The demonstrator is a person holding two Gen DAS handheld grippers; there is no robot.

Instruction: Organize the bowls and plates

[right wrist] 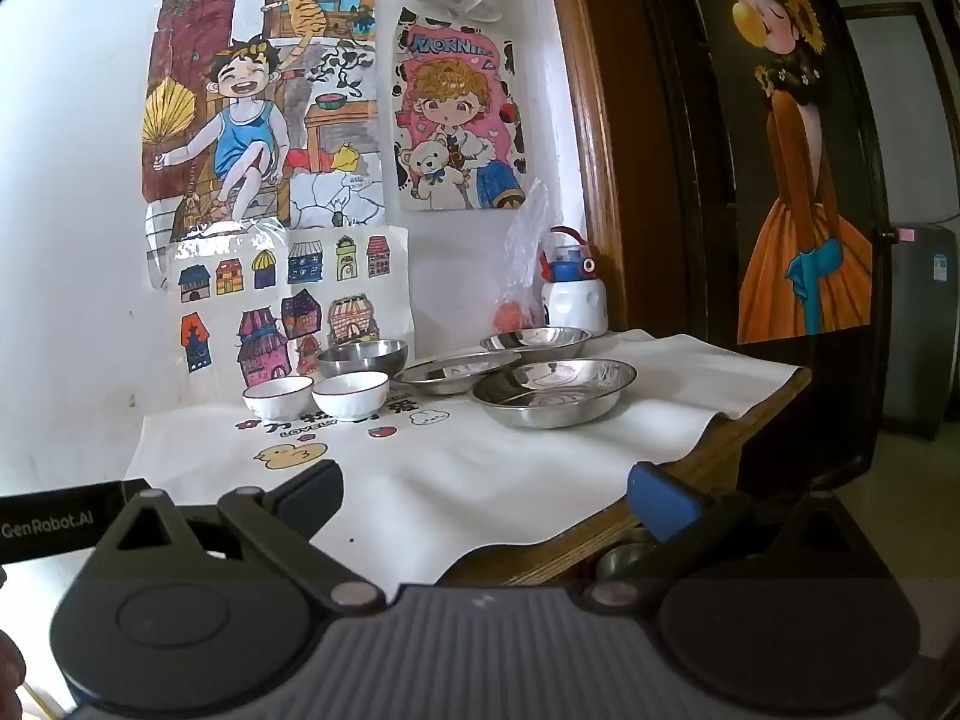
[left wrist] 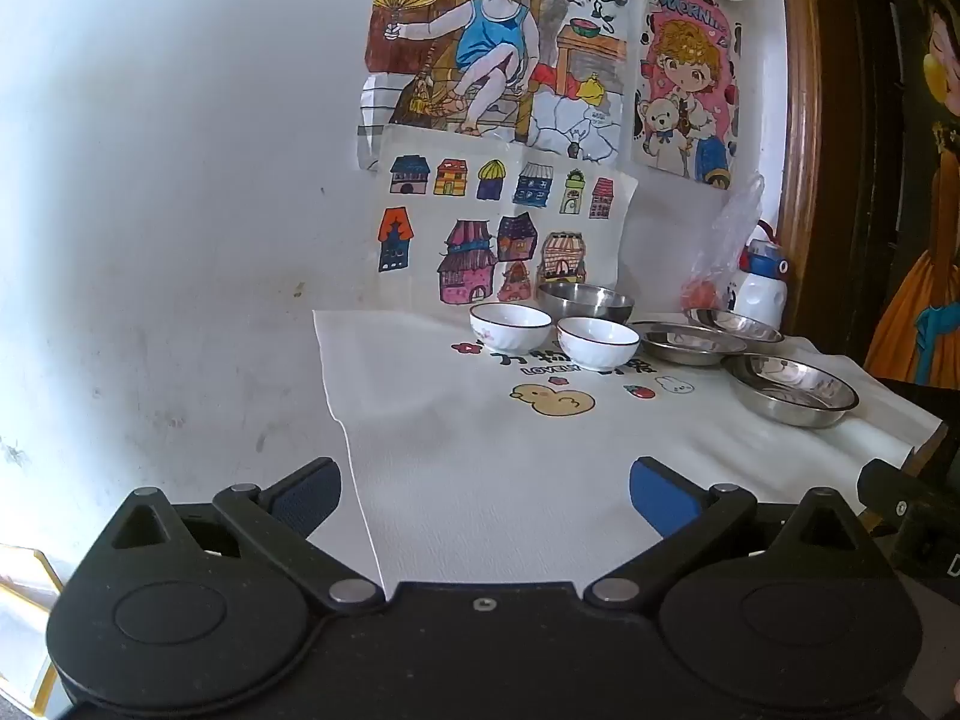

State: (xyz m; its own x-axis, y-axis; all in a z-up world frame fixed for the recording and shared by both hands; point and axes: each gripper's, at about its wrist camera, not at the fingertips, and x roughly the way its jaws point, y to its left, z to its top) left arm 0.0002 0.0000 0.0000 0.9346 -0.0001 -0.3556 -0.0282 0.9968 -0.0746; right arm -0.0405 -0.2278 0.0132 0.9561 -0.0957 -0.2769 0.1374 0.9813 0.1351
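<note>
**Dishes wait at the far end, both tongs empty**

Hovering over the near edge of the white cloth point(right wrist: 456, 480), the left gripper point(left wrist: 485, 495) and the right gripper point(right wrist: 485, 495) both stand spread wide with nothing between their blue pads. Every dish sits ahead of them, toward the wall with the drawings.

Two white bowls point(left wrist: 510, 324) point(left wrist: 597, 341) stand just beside each other, not touching as far as I can tell, with a steel bowl point(left wrist: 585, 300) close behind them. To their right lie three shallow steel plates: the nearest steel plate point(right wrist: 552, 390) sits forward of the other two, whose rims seem to overlap.

From the left wrist view the white bowls lie almost straight ahead and the plates off to the right. From the right wrist view the nearest steel plate lies nearly dead ahead and the bowls to the left. So the left hand looks better placed for the bowls and the right for the plates. All the dishes are round, so approach angle matters little; a rim pinch from the near side seems likely.
</note>
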